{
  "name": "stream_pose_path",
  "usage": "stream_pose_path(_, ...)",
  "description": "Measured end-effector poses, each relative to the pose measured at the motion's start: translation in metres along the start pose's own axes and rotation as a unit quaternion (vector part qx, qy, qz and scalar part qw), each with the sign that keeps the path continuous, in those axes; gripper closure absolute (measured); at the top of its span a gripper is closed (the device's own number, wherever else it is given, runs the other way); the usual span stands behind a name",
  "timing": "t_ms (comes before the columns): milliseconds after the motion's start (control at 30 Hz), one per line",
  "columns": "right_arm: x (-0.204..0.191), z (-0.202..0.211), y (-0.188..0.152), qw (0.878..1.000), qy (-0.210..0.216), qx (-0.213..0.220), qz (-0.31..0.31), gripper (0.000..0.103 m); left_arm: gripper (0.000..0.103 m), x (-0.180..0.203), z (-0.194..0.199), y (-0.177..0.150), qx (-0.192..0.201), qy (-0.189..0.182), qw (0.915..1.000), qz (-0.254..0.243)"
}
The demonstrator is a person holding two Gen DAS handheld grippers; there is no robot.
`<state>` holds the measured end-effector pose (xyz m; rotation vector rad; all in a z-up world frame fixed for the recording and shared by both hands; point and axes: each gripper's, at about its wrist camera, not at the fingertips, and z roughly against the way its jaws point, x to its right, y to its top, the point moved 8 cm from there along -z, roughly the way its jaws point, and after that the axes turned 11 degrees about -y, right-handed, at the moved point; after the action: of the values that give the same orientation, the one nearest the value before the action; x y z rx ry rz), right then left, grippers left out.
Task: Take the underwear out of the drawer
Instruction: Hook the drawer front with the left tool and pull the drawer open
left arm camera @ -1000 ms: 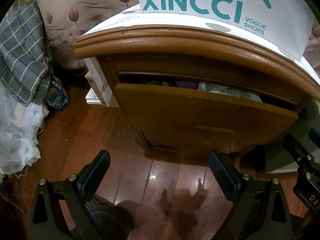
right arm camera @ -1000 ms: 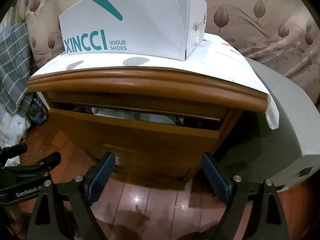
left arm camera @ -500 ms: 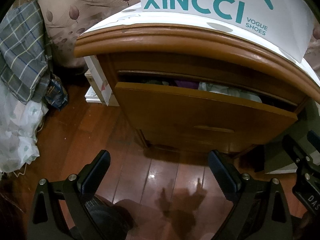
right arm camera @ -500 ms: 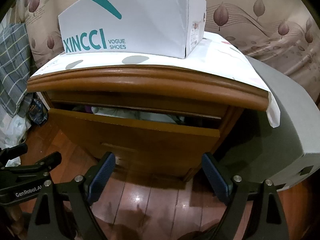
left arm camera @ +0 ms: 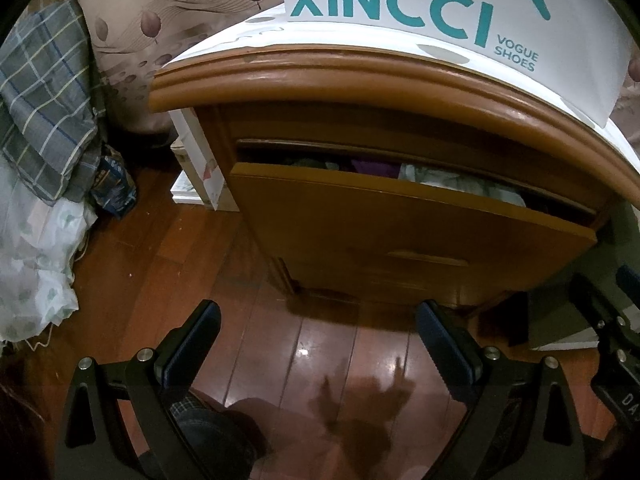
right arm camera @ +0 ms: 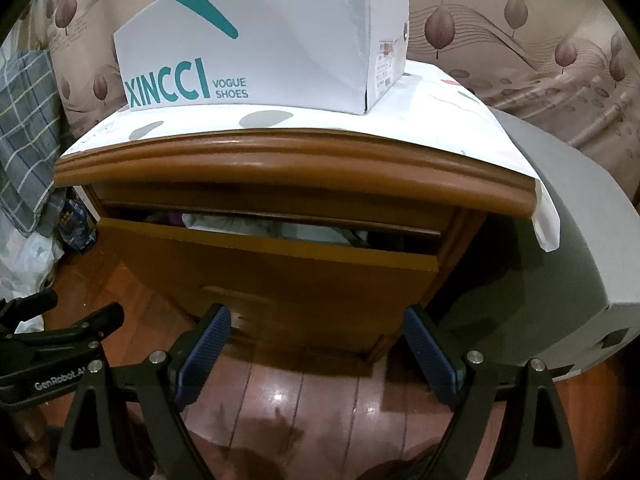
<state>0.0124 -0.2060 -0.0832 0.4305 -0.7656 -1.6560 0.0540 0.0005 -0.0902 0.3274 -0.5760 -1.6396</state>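
A wooden nightstand's top drawer [left arm camera: 400, 224] [right arm camera: 256, 272] stands partly pulled out. Folded cloth shows in the gap: a purple piece [left arm camera: 376, 168] and pale white-green pieces [left arm camera: 452, 184] [right arm camera: 256, 226]; I cannot tell which is underwear. My left gripper [left arm camera: 320, 340] is open above the floor, in front of and below the drawer, holding nothing. My right gripper [right arm camera: 316, 344] is open as well, empty, level with the drawer's lower front. The left gripper's body [right arm camera: 52, 344] shows at the lower left of the right wrist view.
A white XINCCI shoe box [right arm camera: 260, 40] sits on a white cloth on the nightstand top. A grey box [right arm camera: 580, 248] stands to the right, plaid cloth [left arm camera: 44, 100] and pale fabric [left arm camera: 32, 256] to the left. Reddish wooden floor [left arm camera: 160, 264] lies below.
Both views have shifted very slightly, the nightstand sitting a little lower in frame. The drawer gap and both grippers look the same as before.
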Motion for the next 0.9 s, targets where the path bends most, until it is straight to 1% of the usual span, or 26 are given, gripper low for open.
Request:
stream_pose_path(233, 0.004, -0.001, -0.003, 1.0, 0.005, -0.006, -0.008, 0.013, 0.006, -0.002, -0.004, 0.001, 0.006, 0.004, 1.0, 0.005)
stream_pose_path(433, 0.008, -0.002, -0.004, 1.0, 0.009, -0.012, -0.018, 0.013, 0.005, -0.011, 0.002, 0.007, 0.031, -0.016, 0.9987, 0.037)
stream_pose_path(467, 0.009, -0.001, -0.004, 1.0, 0.01, -0.012, -0.019, 0.013, 0.005, -0.013, 0.003, 0.008, 0.034, -0.021, 0.9981, 0.046)
stream_pose_path(500, 0.01, -0.001, -0.004, 1.0, 0.01, -0.012, -0.02, 0.013, 0.005, -0.015, 0.003, 0.009, 0.036, -0.034, 0.9969, 0.061)
stream_pose_path(567, 0.011, -0.001, -0.004, 0.999, 0.013, -0.015, -0.025, 0.013, 0.005, -0.021, 0.004, 0.013, 0.041, -0.063, 0.9925, 0.096)
stream_pose_path(667, 0.013, -0.001, -0.003, 0.999, 0.024, -0.021, -0.037, 0.013, 0.004, -0.025, 0.005, 0.02, 0.06, -0.091, 0.9853, 0.132)
stream_pose_path(767, 0.016, 0.0, -0.002, 0.998, 0.029, -0.022, -0.044, 0.013, 0.003, -0.031, 0.004, 0.026, 0.078, -0.102, 0.978, 0.165)
stream_pose_path(833, 0.018, 0.001, -0.001, 0.998, 0.027, -0.021, -0.048, 0.013, 0.003, -0.038, -0.004, 0.029, 0.084, -0.113, 0.9694, 0.201)
stream_pose_path(900, 0.022, 0.003, 0.0, 0.998, 0.031, -0.02, -0.052, 0.013, 0.003, -0.041, -0.013, 0.03, 0.085, -0.133, 0.9583, 0.238)
